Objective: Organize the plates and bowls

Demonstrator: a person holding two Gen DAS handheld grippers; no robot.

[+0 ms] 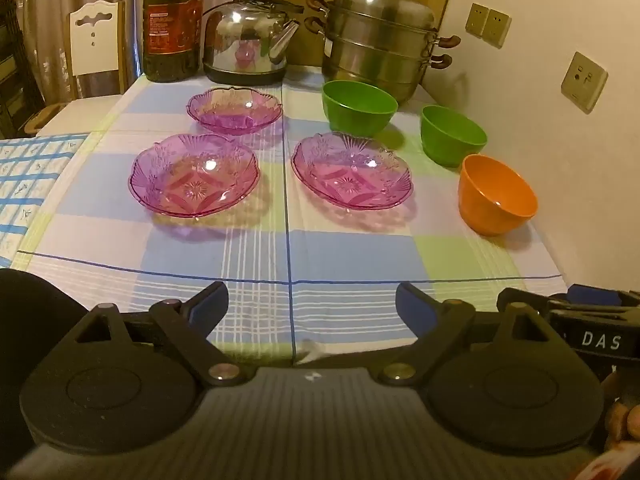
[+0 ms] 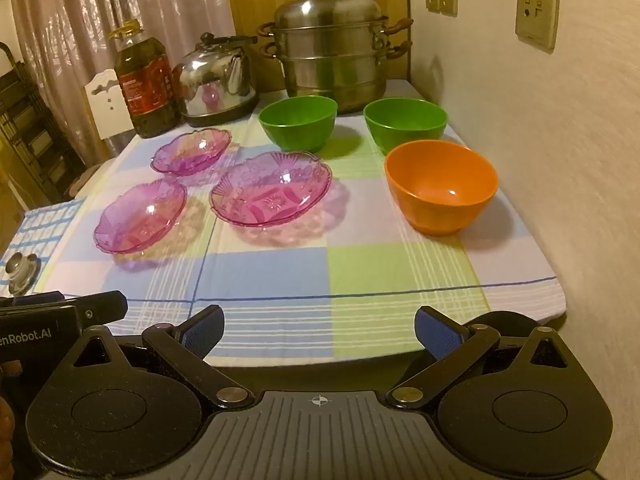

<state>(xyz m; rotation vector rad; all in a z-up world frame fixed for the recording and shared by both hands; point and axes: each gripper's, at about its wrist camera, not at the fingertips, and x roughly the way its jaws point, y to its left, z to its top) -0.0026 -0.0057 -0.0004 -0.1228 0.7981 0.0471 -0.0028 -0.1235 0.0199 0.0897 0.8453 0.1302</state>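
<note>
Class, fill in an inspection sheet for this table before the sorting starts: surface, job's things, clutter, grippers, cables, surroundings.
Surface: pastel checked tablecloth, flat.
Job's things: three translucent purple plastic plates, two green plastic bowls, one orange plastic bowl; all upright, none stacked.
Clutter: cooking-oil bottle, steel kettle, tiered steel steamer pot, all at the far edge; small metal lid knob.
Grippers: left gripper and right gripper open, empty, at the near edge.
Cables: nothing seen.
Surroundings: wall sockets, curtain, white chair.
</note>
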